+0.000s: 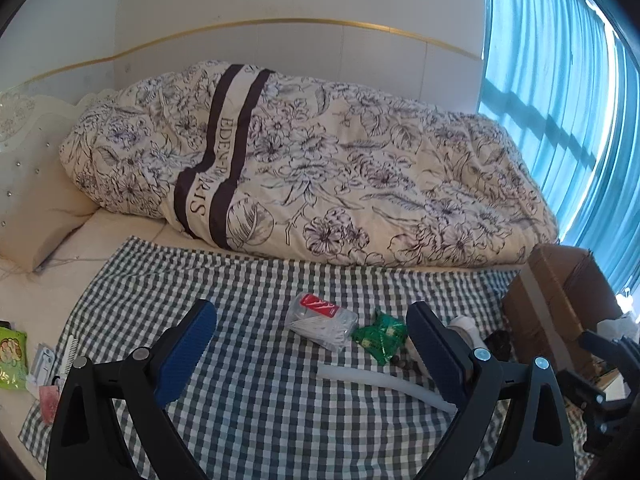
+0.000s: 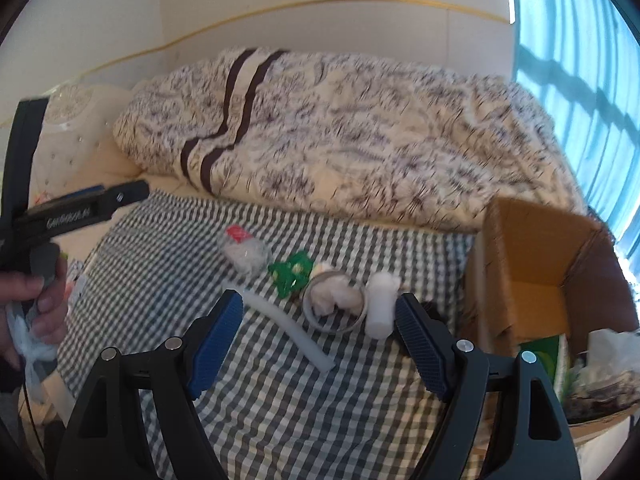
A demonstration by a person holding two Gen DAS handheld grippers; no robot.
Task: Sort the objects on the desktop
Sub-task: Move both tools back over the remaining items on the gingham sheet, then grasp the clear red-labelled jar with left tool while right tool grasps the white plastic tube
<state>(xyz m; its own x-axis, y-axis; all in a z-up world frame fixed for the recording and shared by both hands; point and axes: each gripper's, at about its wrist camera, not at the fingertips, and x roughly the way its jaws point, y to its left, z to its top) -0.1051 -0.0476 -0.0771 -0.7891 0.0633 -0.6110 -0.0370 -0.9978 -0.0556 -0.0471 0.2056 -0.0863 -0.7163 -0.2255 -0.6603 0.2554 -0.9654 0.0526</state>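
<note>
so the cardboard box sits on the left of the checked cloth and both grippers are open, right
Not quite: the cardboard box sits on the right of the checked cloth, as the right wrist view shows. The left gripper and the right gripper are indeed open.

- Checked cloth: woven, matt, slightly wrinkled.
- Quilt: soft printed cotton-like fabric, matt.
- Box at cloth's right edge: brown corrugated cardboard, dull.
- Bag of swabs: clear glossy plastic film, crinkled.
- Green packet: shiny foil-like wrapper.
- Tube: smooth translucent white plastic or rubber.
- Left gripper: matt black plastic; finger pads blue, ribbed.
- Round tin: dull metal rim.
</note>
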